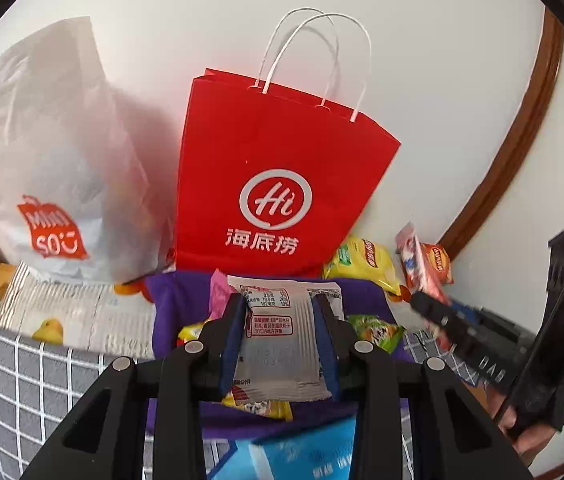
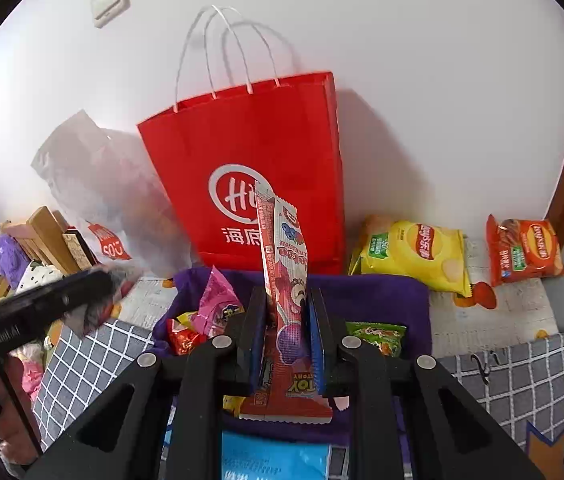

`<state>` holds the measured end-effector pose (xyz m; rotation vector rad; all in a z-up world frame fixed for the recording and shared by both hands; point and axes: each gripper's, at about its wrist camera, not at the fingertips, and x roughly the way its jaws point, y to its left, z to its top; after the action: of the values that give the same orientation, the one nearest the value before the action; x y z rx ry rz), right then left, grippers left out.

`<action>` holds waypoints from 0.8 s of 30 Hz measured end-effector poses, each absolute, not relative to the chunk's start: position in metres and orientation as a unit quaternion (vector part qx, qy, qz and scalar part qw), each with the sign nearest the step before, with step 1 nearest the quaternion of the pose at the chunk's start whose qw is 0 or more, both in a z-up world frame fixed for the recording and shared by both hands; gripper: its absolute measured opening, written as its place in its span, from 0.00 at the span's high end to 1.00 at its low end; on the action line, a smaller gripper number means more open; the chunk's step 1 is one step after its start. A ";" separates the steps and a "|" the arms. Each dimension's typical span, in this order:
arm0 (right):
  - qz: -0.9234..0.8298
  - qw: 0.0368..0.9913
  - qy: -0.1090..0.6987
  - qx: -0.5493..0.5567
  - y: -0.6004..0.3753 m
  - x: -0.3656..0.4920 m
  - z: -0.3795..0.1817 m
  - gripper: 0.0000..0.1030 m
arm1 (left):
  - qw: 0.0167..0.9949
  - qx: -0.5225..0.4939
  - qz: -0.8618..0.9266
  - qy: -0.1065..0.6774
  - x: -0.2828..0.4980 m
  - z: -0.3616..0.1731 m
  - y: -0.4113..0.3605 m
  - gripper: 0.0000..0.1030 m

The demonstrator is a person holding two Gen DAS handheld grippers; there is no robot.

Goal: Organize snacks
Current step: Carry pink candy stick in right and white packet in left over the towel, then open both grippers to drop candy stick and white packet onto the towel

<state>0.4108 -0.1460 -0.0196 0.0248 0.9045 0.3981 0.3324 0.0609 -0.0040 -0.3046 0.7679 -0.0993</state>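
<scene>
1. L tool (image 1: 280, 312) pinching grey-white snack packet (image 1: 278, 336), held above purple bin (image 1: 178, 300).
2. R tool (image 2: 283, 312) pinching red candy stick pack (image 2: 285, 280), upright, above same bin.
3. Red paper bag (image 1: 282, 168) far, against wall; yellow chip bag (image 2: 413, 256) to its right.

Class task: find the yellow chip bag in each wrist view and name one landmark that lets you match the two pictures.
Left wrist view: the yellow chip bag lies right of centre, just right of the red paper bag's base, partly behind the purple bin.
Right wrist view: the yellow chip bag lies right of centre, in full view.
Shared landmark: the red paper bag standing against the wall.
</scene>
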 end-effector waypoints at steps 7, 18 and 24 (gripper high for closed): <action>0.180 0.866 0.467 -0.003 -0.155 0.430 -0.058 0.81 | 0.907 -0.155 -0.047 0.389 0.352 -0.034 0.063 0.68; 0.186 0.842 0.506 0.008 -0.164 0.444 -0.087 0.81 | 0.893 -0.158 -0.040 0.420 0.368 -0.055 0.071 0.68; 0.180 0.838 0.515 -0.006 -0.161 0.446 -0.094 0.81 | 0.888 -0.159 -0.038 0.429 0.371 -0.064 0.072 0.68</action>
<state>0.4459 -0.1612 -0.0940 -0.0118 1.0896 0.3803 0.3709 0.0716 -0.0645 -0.3305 0.8922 -0.0783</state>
